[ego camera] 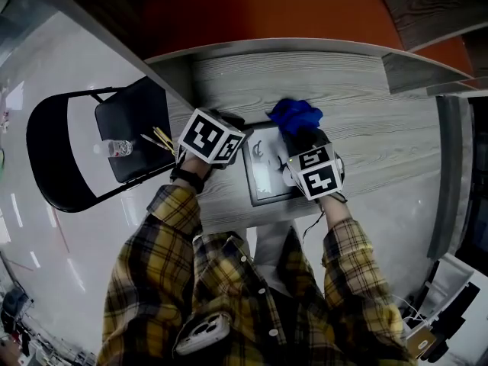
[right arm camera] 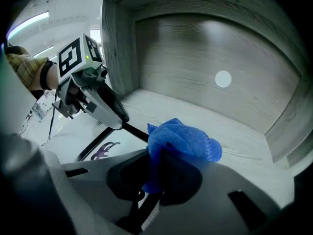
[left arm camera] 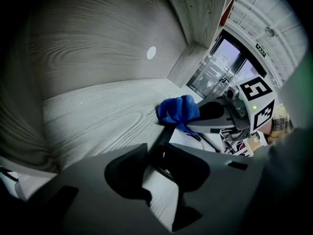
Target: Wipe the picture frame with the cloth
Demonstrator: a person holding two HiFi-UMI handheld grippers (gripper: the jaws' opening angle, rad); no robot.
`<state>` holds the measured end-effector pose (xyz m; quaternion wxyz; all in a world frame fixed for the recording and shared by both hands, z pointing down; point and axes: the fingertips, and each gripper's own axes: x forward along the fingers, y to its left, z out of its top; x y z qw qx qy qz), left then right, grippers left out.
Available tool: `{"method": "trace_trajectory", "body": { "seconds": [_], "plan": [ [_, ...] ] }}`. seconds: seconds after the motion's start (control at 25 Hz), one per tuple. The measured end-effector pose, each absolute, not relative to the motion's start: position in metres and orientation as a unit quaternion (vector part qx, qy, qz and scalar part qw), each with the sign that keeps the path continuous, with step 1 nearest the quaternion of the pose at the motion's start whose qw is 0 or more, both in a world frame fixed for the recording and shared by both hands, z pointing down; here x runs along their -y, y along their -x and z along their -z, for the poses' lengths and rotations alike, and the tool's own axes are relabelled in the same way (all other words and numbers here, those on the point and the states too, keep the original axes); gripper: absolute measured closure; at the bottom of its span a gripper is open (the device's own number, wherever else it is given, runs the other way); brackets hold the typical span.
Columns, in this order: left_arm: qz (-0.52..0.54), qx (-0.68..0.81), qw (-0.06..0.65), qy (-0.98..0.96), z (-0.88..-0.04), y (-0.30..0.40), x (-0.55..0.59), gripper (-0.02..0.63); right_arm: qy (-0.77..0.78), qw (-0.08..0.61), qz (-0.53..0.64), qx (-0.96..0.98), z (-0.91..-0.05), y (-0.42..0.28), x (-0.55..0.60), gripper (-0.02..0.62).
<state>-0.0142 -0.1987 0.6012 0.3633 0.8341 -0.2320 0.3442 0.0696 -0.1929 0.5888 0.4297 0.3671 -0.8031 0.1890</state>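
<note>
Right gripper (right arm camera: 156, 179) clamped on the blue cloth (right arm camera: 185, 142), left gripper (left arm camera: 159, 174) gaping astride the picture frame (ego camera: 264, 180) edge: unpinned, it could skid under wiping!

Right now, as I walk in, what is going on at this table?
A person in a yellow checked shirt works at a grey wood-grain table, with a hand-held gripper in each hand. The right hand-held gripper is shut on a crumpled blue cloth and holds it at the far end of a flat, dark-rimmed picture frame that lies on the table. The left hand-held gripper is at the frame's left edge, with its jaws open and the dark rim between them.
</note>
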Motion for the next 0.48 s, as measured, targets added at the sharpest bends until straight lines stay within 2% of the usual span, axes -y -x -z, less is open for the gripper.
{"method": "trace_trajectory", "body": {
  "seconds": [0.48],
  "plan": [
    [-0.341, 0.231, 0.369, -0.833, -0.601, 0.015, 0.199, 0.497, -0.345, 0.441, -0.244, 0.792, -0.59, -0.078, 0.132, 0.543]
  ]
}}
